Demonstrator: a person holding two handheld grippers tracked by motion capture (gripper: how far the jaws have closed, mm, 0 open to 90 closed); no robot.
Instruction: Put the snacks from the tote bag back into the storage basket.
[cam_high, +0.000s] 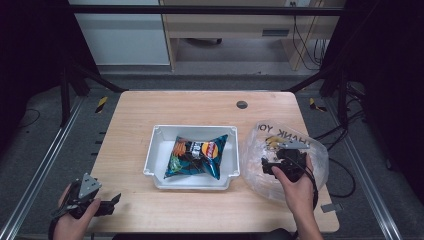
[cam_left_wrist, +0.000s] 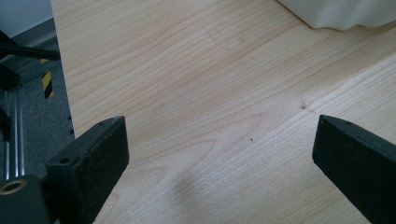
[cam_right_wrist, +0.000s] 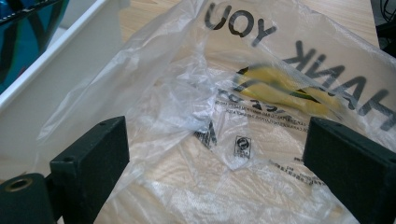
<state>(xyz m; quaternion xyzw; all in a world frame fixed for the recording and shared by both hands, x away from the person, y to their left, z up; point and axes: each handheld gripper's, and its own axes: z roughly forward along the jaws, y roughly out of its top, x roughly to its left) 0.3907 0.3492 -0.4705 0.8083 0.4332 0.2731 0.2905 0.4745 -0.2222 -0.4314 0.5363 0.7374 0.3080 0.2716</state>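
Overhead light evenly illuminates the table (cam_high: 150, 120); surrounding room stays dark. Soft shadow falls on the wood in the left gripper view. Plastic bag (cam_right_wrist: 243, 93) shows glare; nearby jaws appear soft-focused

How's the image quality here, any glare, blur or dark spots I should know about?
High view: the table is evenly lit, the surroundings fall to black, and the plastic bag shines a little. Left gripper view: sharp wood grain, with a soft shadow between the jaws of the left gripper. Right gripper view: the bag's lettering is legible but slightly soft.
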